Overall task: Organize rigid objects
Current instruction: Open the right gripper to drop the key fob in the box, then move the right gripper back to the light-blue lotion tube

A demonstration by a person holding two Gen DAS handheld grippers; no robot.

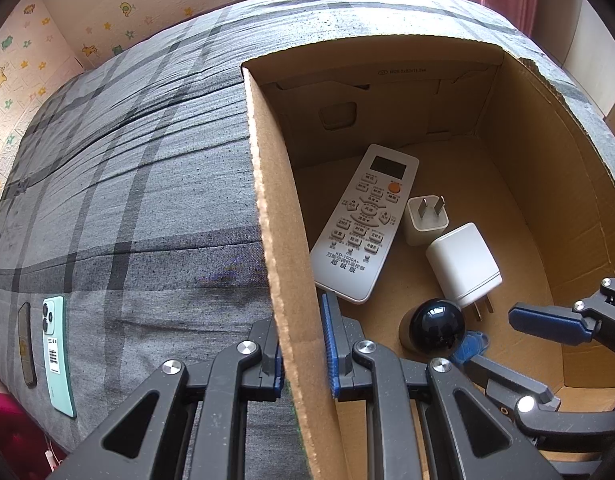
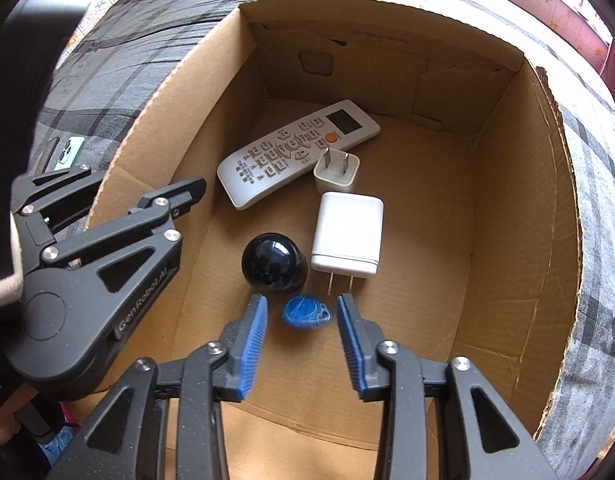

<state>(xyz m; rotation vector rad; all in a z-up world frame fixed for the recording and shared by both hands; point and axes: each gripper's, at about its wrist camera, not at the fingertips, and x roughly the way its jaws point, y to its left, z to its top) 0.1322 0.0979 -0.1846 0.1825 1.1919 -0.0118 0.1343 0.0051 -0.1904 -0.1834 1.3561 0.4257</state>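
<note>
— So, how far along does the sorting look?

— Mostly done, I judge; the open brown cardboard box on the grey plaid bedcover already holds five things; two are left outside it.

— Which five?

— A white air-conditioner remote with an orange button lies toward the box's far wall; a small white plug adapter, prongs up, touches the remote's near edge; a larger white charger block, prongs toward the camera, sits just beside that adapter; a glossy dark-blue ball-shaped object rests left of the charger; a flat blue key fob lies on the box floor nearest the near wall.

— And the grippers?

— The right gripper is spread wide inside the box, its blue pads either side of the fob, touching nothing; the left gripper straddles the box's left wall, apparently pinching it.

— What is left?

— A mint-green smartphone, face down, and a slim dark phone-like slab beside it, both on the bedcover well left of the box.
</note>
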